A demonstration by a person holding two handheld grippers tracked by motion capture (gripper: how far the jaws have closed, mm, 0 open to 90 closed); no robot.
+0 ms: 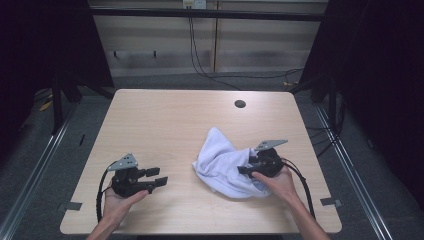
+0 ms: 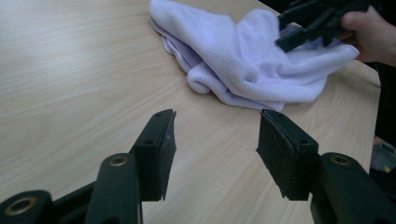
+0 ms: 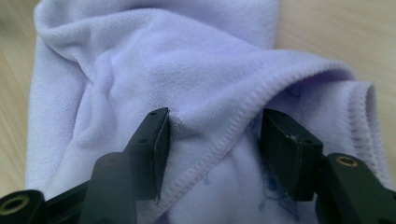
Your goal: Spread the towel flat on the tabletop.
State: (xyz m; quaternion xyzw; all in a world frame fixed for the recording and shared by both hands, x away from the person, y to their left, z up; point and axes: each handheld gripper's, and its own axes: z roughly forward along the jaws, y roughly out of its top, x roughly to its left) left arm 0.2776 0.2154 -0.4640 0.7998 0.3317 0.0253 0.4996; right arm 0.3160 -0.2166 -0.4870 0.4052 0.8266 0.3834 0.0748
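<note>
Right gripper (image 3: 212, 140), jaws apart astride the towel's (image 3: 154, 60) 3-o'clock hem, risks pinching several layers; left gripper (image 2: 215, 140) open.

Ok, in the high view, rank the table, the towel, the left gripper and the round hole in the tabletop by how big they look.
1. Table, by far the largest.
2. Towel.
3. Left gripper, somewhat smaller than the towel, though it sits nearer the camera.
4. Round hole, the smallest.
</note>
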